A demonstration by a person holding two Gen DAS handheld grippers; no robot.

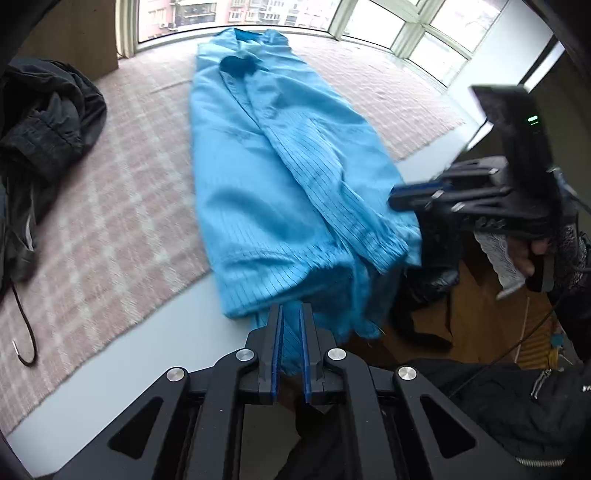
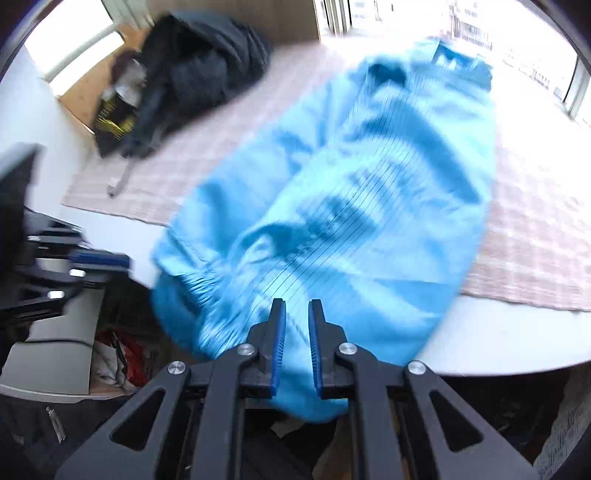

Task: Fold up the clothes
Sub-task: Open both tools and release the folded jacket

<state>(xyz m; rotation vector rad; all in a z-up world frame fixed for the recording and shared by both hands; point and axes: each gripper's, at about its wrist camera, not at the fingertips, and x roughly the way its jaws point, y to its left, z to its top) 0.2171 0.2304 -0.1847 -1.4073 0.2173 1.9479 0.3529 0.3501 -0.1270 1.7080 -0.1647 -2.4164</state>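
**Blue striped garment held at its near hem by both grippers**

The blue garment is a light, shiny sky-blue piece with thin dark pinstripes. It lies lengthwise on a pink checked cloth that covers part of a white table, its collar end towards the window and its near end hanging over the table's edge. Both long sides are folded in over the middle, making a narrow strip; a sleeve with a gathered elastic cuff lies along the top towards the near right corner. A darker blue patch shows inside the collar.

The left gripper has its blue-padded jaws drawn close together with the garment's near hem pinched between them. The right gripper likewise clamps blue fabric at the hem, jaws slightly apart around the cloth.

A dark jacket lies bunched on the cloth, well apart from the garment. No readable writing or label shows; the right wrist view is motion-blurred.
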